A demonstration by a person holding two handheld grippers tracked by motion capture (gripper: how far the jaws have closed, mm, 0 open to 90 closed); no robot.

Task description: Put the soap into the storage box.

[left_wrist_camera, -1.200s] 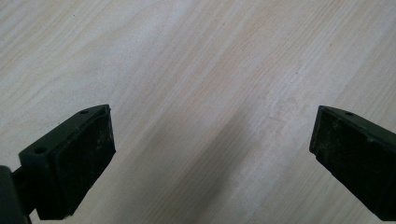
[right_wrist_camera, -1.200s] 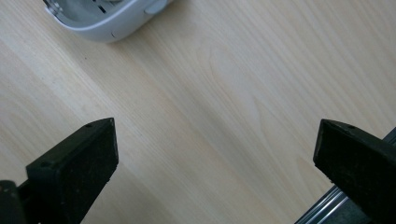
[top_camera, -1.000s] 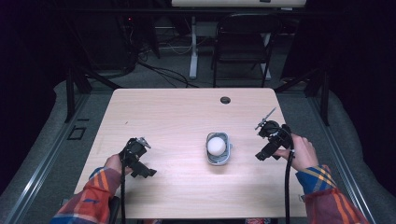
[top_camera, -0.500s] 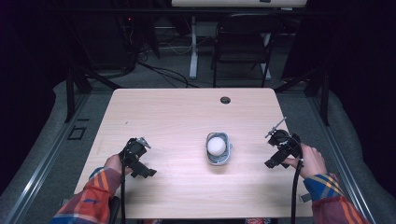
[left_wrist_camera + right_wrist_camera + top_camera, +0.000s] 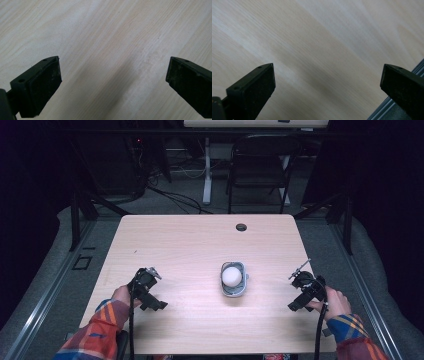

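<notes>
on the wooden table (image 5: 200, 245) we see a grey bowl (image 5: 234, 285) just right of the middle, and a white ball (image 5: 232, 276) sits in it. at 9 o'clock from the bowl, well apart, the left gripper (image 5: 152, 302) has its jaws spread wide over bare wood. at 3 o'clock the right gripper (image 5: 295, 304), near the table edge, is also spread and holds nothing.

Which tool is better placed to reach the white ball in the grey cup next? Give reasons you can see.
Right, marginally. The right tool sits somewhat nearer the grey cup holding the white ball than the left tool. Both have open jaws over bare table.
</notes>
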